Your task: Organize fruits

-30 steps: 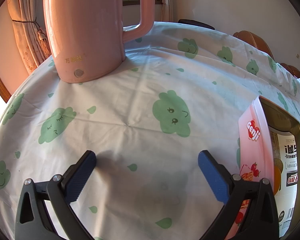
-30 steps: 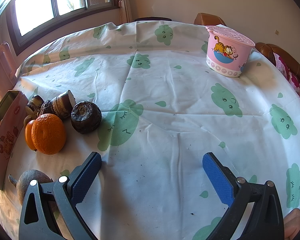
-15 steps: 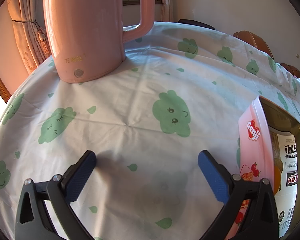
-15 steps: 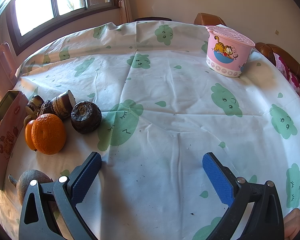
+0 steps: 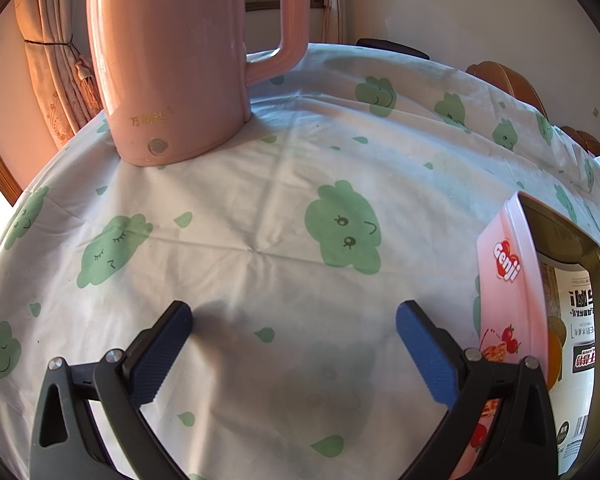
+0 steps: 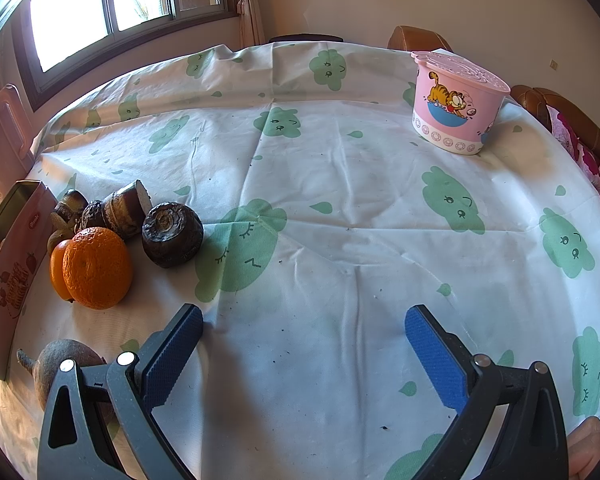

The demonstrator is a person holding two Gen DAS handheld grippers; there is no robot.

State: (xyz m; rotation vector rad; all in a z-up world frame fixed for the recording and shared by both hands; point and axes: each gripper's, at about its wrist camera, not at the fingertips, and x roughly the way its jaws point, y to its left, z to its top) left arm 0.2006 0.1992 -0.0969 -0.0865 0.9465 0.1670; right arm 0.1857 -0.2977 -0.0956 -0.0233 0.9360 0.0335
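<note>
The left gripper (image 5: 293,318) hovered over the table (image 5: 260,200), its ribbed blue fingers (image 5: 162,354) spread wide with nothing between them. The right gripper (image 6: 304,322) was likewise spread and empty. A thin white cloth printed with green smiling leaf shapes, creased in a grid, covered the round table. The landmark was the pink rectangular biscuit tin (image 6: 10,284), glossy, with a dull gold inside; something orange showed within it. Just beside the tin's outer wall lay a dimpled round orange (image 6: 98,268), touching a smaller smooth one (image 6: 58,270) behind it. Beyond these sat a cluster of dark, rough, ringed taro roots (image 6: 172,234), one cut to a white face. Nearer than the tin lay a grey-brown tapered root (image 6: 60,360). Far across from the tin stood a lidded pink plastic tub (image 6: 456,108) with a cartoon cat. A smooth pink kettle (image 5: 172,60) stood well off from the tin.
</note>
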